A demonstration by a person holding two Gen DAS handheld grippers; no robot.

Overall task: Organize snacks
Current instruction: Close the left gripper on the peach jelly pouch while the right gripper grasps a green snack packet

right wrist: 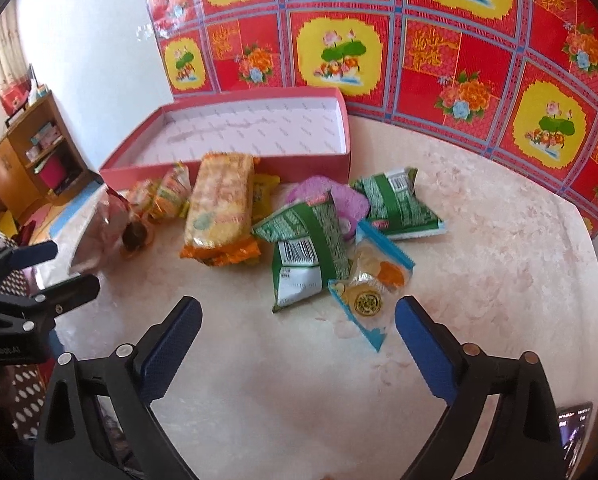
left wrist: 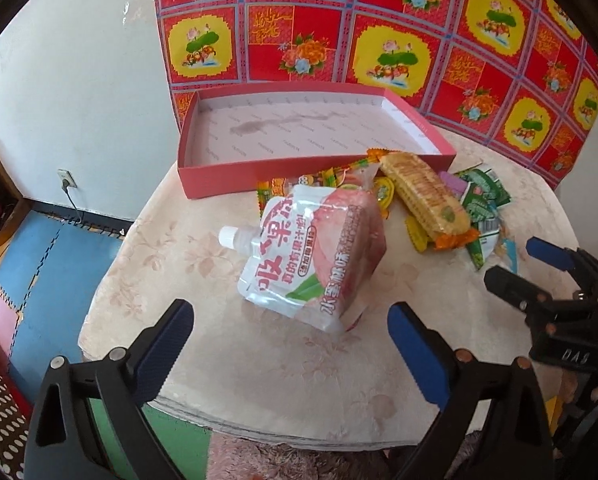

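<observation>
Both grippers are spread wide with nothing between the fingers. The left gripper [left wrist: 289, 344] sits low in its view, just short of the peach jelly pouch [left wrist: 311, 256] lying mid-frame on the table [left wrist: 203, 360]. The right gripper [right wrist: 299, 344] hovers near a clear blue-edged cookie packet [right wrist: 369, 292]. Behind that are green packets [right wrist: 311, 248] and a wafer pack [right wrist: 221, 208], then the pink box [right wrist: 227, 160] in the upper middle, up against the red floral cloth [right wrist: 459, 60].
</observation>
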